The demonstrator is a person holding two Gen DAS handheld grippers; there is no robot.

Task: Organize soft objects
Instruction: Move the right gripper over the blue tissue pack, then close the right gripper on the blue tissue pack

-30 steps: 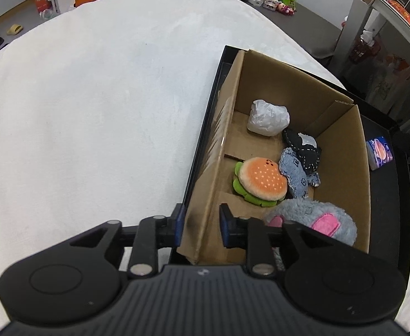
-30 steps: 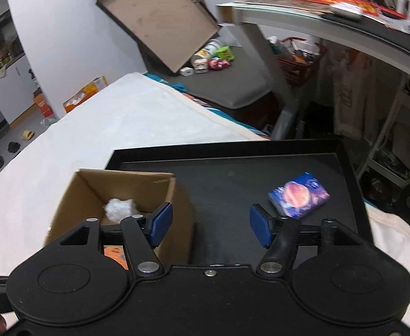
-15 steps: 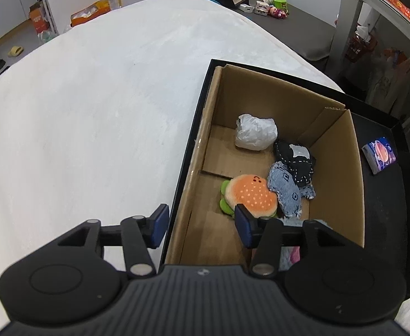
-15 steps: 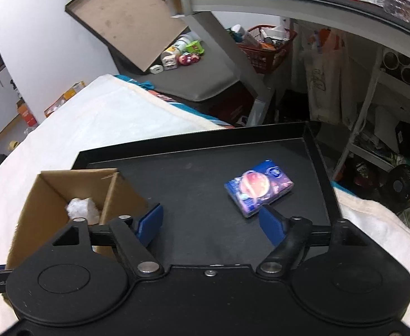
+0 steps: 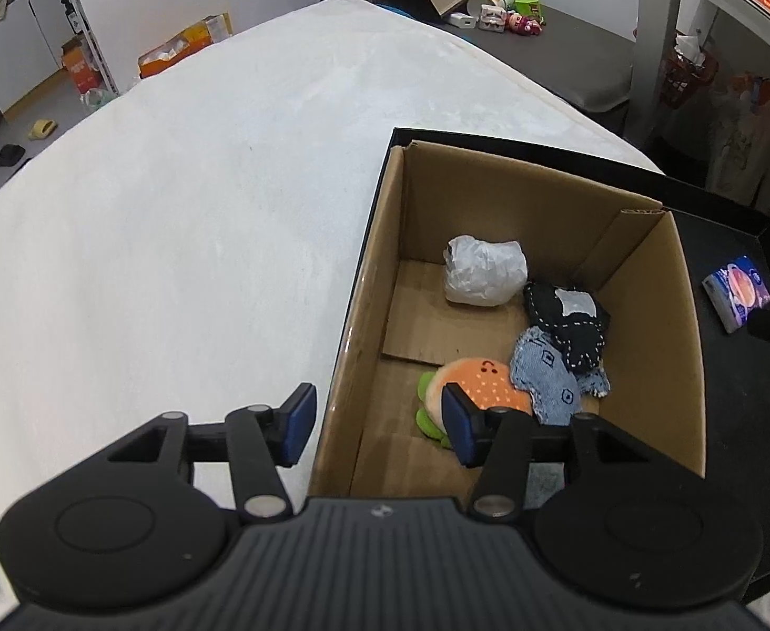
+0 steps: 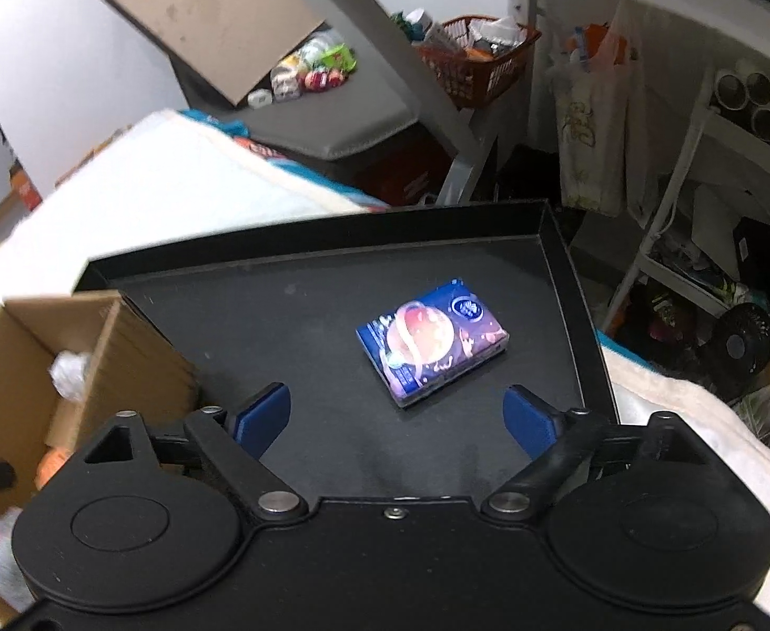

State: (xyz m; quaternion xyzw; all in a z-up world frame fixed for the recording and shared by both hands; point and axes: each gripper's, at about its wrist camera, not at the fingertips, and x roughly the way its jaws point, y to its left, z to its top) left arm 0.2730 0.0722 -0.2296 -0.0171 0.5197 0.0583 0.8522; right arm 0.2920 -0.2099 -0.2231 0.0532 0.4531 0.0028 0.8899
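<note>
Burger plush (image 5: 472, 386) clear in left view, tissue pack (image 6: 432, 341) in right

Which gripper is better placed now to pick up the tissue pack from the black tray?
Right. The right gripper is open, with the tissue pack just ahead between its fingers. The left gripper straddles the cardboard box wall, away from the pack.

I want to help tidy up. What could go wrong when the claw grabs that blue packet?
The right claw is open just short of the blue packet. The packet lies slanted on the smooth black tray, so it might slide or twist away. The cardboard box wall stands close by; swinging over could bump it.
</note>
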